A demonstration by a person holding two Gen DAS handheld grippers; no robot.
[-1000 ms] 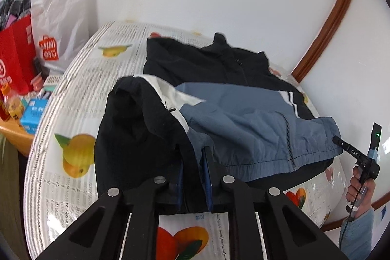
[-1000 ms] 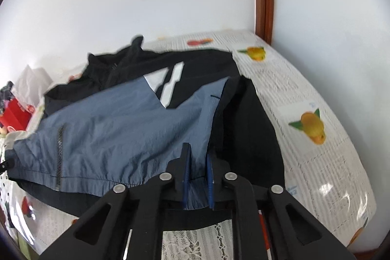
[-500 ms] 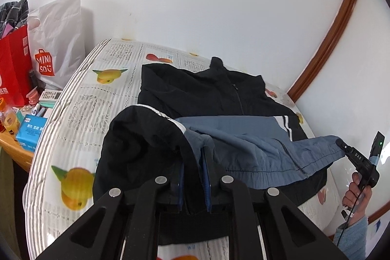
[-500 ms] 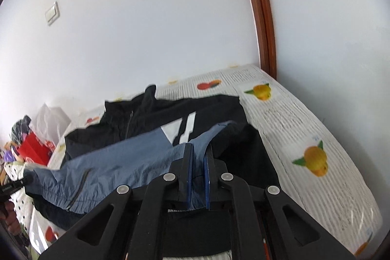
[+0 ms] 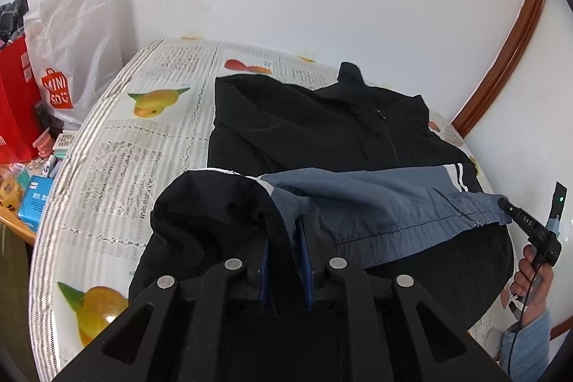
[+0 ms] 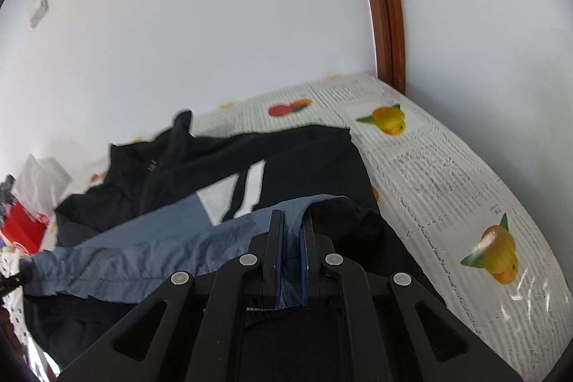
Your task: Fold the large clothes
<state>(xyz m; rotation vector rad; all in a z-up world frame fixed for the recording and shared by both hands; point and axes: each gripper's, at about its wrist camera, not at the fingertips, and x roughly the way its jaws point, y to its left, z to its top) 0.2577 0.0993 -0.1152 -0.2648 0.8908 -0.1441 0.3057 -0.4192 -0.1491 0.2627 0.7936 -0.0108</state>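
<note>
Left gripper [image 5: 285, 251]: jaws just eased slightly apart, jacket [image 5: 322, 131] hem still between them | Right gripper [image 6: 290, 240]: clamped on blue hem | Tablecloth [image 5: 143, 145]: beneath jacket

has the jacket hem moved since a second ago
Yes. The hem, pinched in both grippers, has been carried up the jacket toward the collar: more black chest was showing between them a second ago.

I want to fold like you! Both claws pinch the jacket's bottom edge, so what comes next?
Probably carry the hem forward toward the collar and lay it down. Both the left claw and right claw hold the jacket lifted, with its blue half only partly folded over the black half.
</note>
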